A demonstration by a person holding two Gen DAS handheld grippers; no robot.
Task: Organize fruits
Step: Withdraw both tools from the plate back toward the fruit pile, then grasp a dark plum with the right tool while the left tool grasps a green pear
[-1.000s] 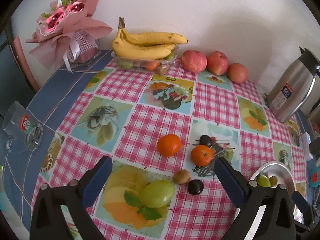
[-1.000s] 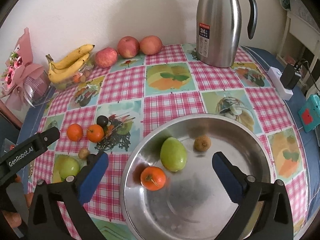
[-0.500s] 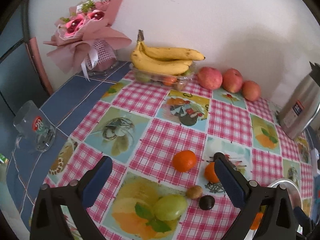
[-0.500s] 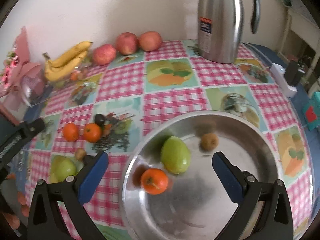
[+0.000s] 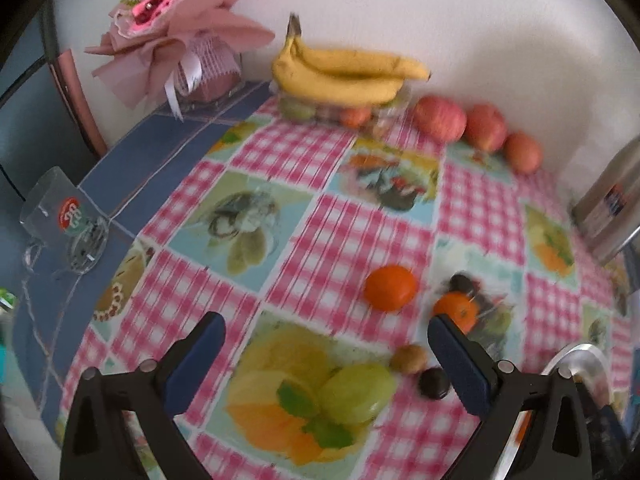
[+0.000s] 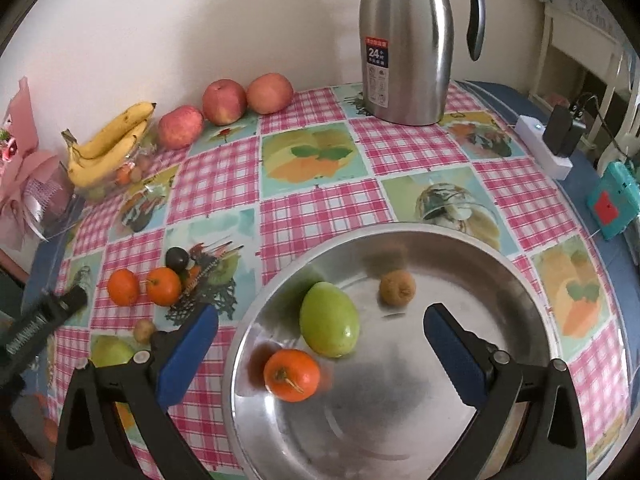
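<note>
- Stainless steel thermos jug (image 6: 404,44) with black handle, upright at the far edge of the checked tablecloth (image 6: 320,184).
- Pink-wrapped bouquet (image 5: 176,36) in the far left corner, against the wall.
- Glass mug (image 5: 64,220) with a red-and-green logo, on the blue surface beside the cloth.
- White power strip (image 6: 540,148) carrying a black adapter (image 6: 560,132).
- Teal device (image 6: 612,208), near the right edge.

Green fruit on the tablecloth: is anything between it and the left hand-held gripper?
Nothing visible. The green fruit lies just ahead of the open left hand-held gripper; the small brown fruit and dark fruit sit beside it.
</note>
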